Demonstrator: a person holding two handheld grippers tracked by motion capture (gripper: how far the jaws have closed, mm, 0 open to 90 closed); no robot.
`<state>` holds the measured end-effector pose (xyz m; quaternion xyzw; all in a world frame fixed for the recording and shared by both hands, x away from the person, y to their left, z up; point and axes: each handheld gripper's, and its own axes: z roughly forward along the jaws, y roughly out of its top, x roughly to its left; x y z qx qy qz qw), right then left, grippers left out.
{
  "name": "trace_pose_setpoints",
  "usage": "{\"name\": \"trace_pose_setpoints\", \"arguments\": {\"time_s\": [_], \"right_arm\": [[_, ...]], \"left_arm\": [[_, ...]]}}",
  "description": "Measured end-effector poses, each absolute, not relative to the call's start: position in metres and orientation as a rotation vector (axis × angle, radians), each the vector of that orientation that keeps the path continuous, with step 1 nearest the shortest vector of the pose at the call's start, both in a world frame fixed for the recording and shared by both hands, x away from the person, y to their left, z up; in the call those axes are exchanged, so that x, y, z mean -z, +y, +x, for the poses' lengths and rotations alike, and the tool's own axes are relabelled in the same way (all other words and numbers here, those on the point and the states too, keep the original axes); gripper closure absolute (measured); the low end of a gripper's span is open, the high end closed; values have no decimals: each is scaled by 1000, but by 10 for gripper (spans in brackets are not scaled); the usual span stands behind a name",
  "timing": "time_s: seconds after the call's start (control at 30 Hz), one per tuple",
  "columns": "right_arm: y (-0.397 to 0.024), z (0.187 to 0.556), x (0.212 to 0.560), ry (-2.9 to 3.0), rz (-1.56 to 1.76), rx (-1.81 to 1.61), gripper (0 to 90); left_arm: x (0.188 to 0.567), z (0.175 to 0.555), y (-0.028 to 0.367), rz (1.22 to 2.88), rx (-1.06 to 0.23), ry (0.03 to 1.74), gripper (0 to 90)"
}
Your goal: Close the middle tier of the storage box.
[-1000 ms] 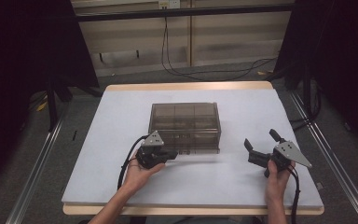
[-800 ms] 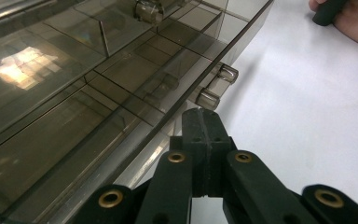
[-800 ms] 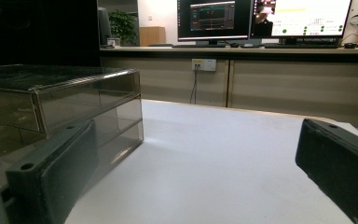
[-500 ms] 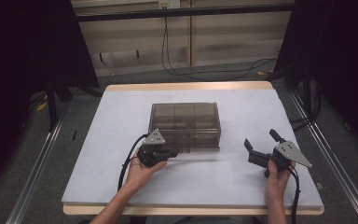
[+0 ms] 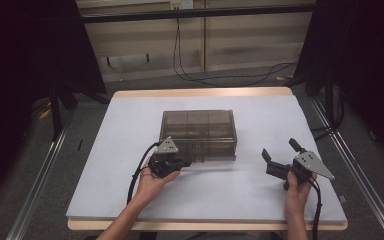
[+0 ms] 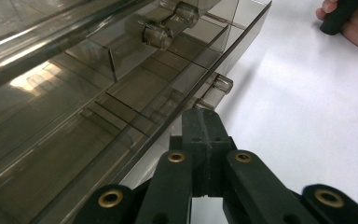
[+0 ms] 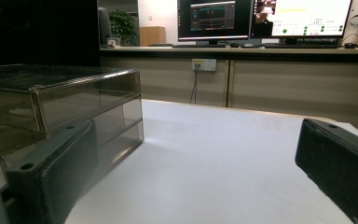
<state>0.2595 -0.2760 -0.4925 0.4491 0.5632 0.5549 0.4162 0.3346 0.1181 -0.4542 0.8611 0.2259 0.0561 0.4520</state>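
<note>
A smoky see-through drawer box [image 5: 198, 132] stands in the middle of the white table [image 5: 110, 165]. My left gripper [image 5: 188, 161] lies at the box's near front edge with its jaws pressed together. In the left gripper view, the left gripper [image 6: 202, 122] tip sits just short of a clear drawer knob [image 6: 218, 87], and I see nothing between the jaws. An upper knob [image 6: 160, 31] shows higher on the box front. My right gripper [image 5: 279, 148] is held open, apart from the box on its right. In the right gripper view, the box [image 7: 60, 102] lies to the left beyond the spread jaws of the right gripper [image 7: 196, 140].
The table's wooden rim [image 5: 200, 92] runs along the far side, with a cable [image 5: 190, 60] on the floor behind. Metal rails [image 5: 40, 175] flank the table. Monitors [image 7: 261, 18] stand on a counter far beyond the table.
</note>
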Motion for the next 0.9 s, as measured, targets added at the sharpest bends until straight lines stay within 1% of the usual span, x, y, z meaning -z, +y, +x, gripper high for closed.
{"name": "trace_pose_setpoints", "arguments": {"time_s": [0.9], "right_arm": [[-276,260,492,1425,1129,-1390,0]], "left_arm": [[457,342,118,2095,-140,592,900]]}}
